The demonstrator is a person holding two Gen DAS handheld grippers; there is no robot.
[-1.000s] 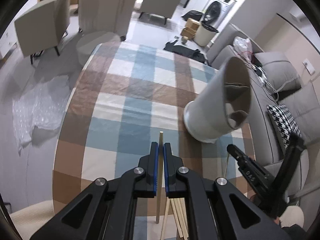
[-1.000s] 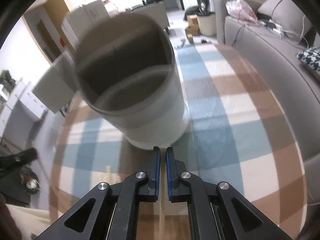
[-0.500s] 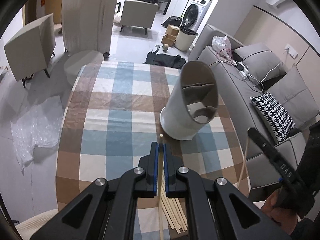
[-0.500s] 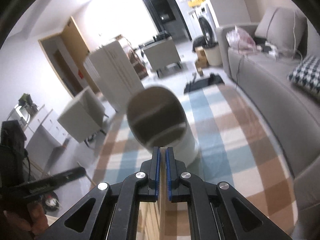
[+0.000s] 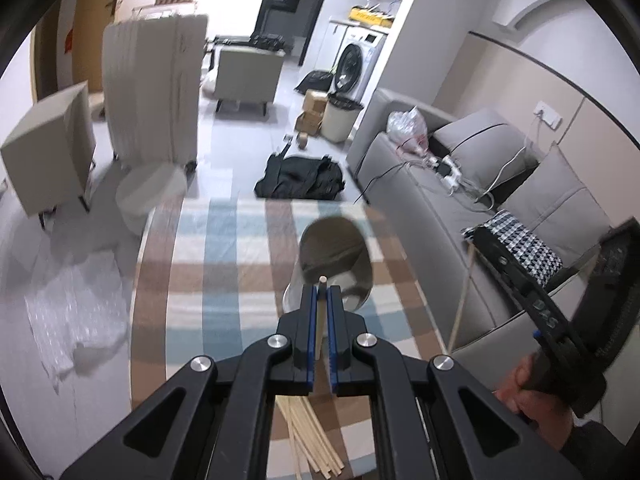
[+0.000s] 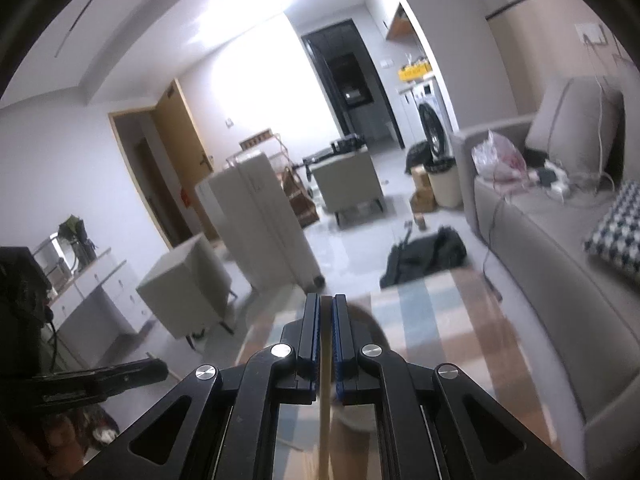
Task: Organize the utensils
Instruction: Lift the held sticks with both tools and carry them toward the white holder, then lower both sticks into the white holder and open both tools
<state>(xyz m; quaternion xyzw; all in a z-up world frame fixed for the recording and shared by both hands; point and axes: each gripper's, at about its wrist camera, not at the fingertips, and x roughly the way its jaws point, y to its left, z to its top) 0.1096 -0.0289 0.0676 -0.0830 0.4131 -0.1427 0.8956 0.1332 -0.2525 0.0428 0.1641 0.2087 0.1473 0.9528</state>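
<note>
My left gripper [image 5: 320,300] is clenched on one pale wooden chopstick [image 5: 319,320], a thin round stick with a blunt tip poking just past the blue-edged pads. Below and behind it, a loose bundle of matching wooden sticks [image 5: 310,440] lies fanned on the checked tablecloth [image 5: 224,280], a soft weave of brown, blue and cream squares. Straight ahead of the fingers, and blurred, stands the utensil holder [image 5: 334,260], a smooth light cylinder with a dark mouth tipped toward me. My right gripper [image 6: 326,312] is clamped on a second chopstick [image 6: 325,380] running down between its pads; the holder's rim shows only as a smear just beyond them. From the left camera that right gripper [image 5: 532,300] appears off to the right, matte black (white letters on its finger look like "DAS", though I can't be sure), a hand [image 5: 532,404] around its grip, its stick hanging below.
</note>
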